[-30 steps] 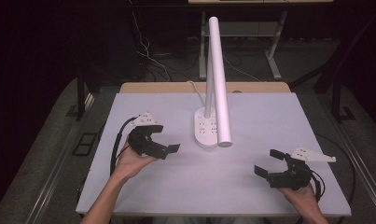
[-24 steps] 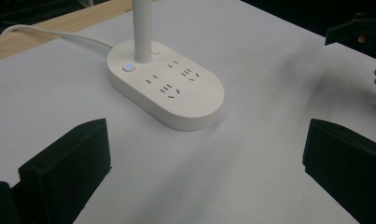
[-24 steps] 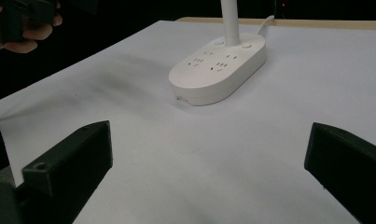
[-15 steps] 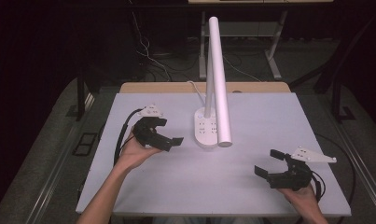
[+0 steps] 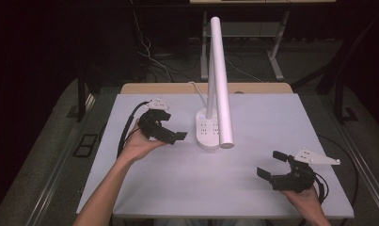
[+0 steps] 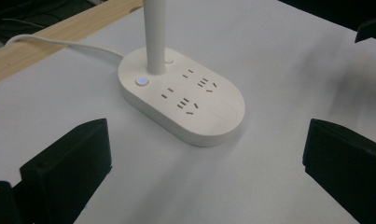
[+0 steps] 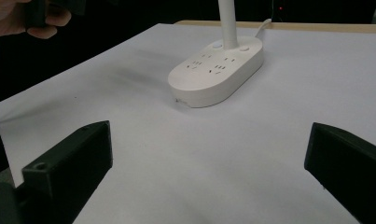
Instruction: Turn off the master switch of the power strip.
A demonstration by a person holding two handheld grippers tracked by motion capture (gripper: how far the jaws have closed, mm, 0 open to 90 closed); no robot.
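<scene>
So there's a white desk lamp (image 5: 214, 80) standing on the table (image 5: 253, 188), a bit back of the middle, closer to the far edge than the near one. Its oval base (image 6: 185, 100) doubles as a power strip, with sockets on top and a small round button (image 6: 141, 81) glowing faintly blue right by the stem. A white cord (image 6: 59, 43) runs off the base toward the far wooden edge. The long tube head angles out over the base toward the person.

The left gripper (image 5: 170, 134) is held up off the table just left of the base, jaws spread wide, nothing between them, pointing at the base. Near it, not touching.

The right gripper (image 5: 272, 167) hangs low by the near right corner, well apart from the lamp, jaws also wide apart and empty. Its grey plate (image 5: 316, 157) sits on top. From its own camera you can see the base (image 7: 218, 70) farther off across bare tabletop.
</scene>
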